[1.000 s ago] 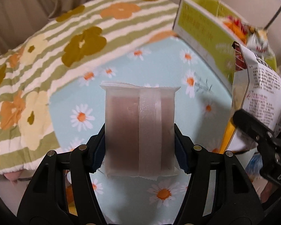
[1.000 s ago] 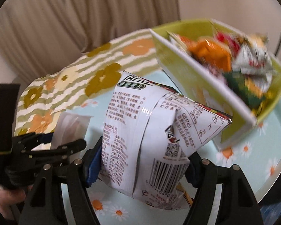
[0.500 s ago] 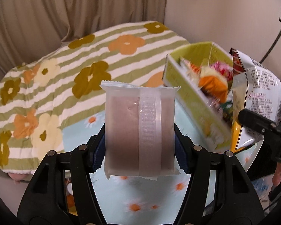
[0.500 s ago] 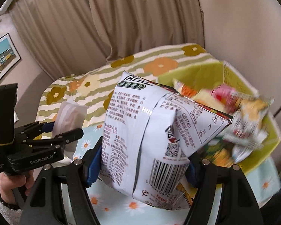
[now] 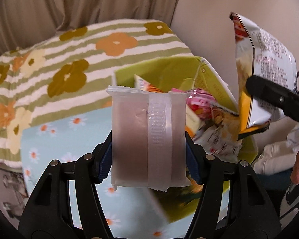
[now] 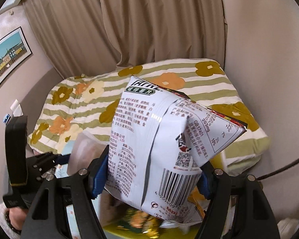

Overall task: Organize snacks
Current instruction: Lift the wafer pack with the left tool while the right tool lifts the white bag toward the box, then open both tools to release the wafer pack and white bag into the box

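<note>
Snacks: two in hand, both held above the green box (image 5: 165, 69) that sits on the daisy-print table (image 5: 49, 139) and already holds a pile of wrapped snacks. Left gripper (image 5: 148, 155) is clamped on a frosted pouch (image 5: 147, 137), pinched across its width, seam facing the camera, so it hangs upright and should drop in cleanly. Right gripper (image 6: 149, 177) is clenched on a white chip bag (image 6: 159, 139), gripped low near the barcode, top free. My read: both are staged over the box for release. Floral blanket (image 6: 149, 83) lies behind, clear of the drop.
</note>
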`<state>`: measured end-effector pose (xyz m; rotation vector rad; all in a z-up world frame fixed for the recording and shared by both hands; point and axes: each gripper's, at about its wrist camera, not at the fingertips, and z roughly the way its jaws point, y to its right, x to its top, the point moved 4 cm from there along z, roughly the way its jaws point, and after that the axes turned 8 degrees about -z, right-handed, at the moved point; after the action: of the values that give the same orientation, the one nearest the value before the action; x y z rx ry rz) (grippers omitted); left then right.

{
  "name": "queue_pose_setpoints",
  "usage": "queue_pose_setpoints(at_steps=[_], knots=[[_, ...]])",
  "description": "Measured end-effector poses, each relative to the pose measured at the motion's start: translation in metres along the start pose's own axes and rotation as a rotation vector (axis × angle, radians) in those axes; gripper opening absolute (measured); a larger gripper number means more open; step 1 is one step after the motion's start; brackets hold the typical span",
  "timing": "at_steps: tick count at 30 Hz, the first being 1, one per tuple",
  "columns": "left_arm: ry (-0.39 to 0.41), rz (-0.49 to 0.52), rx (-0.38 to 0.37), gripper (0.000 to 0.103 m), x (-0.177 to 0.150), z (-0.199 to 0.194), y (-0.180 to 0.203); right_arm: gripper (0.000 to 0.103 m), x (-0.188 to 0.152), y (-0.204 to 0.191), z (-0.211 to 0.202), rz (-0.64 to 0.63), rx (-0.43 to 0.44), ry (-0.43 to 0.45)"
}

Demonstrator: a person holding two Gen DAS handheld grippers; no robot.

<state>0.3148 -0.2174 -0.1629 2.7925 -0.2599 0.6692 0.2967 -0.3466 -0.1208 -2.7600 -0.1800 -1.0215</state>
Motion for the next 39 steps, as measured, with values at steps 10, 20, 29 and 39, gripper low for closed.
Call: queue_pose_setpoints(at_steps=[10, 20, 29, 39], knots=[[-0.086, 0.009, -0.029, 0.074, 0.007, 0.048, 0.027, 0.069, 0.004, 0.032, 0.024, 0.042, 0.025, -0.030], [-0.077, 0.051, 0.033, 0.103, 0.000, 0.039, 0.011, 0.070, 0.012, 0.039, 0.059, 0.034, 0.039, -0.112], [-0.072, 0.059, 0.060, 0.103, -0.001, 0.033, 0.006, 0.079, 0.021, 0.034, 0.096, 0.003, 0.056, -0.234], [-0.033, 0.041, 0.102, 0.103, -0.017, 0.014, 0.006, 0.089, 0.001, 0.031, 0.053, -0.010, -0.022, -0.145]])
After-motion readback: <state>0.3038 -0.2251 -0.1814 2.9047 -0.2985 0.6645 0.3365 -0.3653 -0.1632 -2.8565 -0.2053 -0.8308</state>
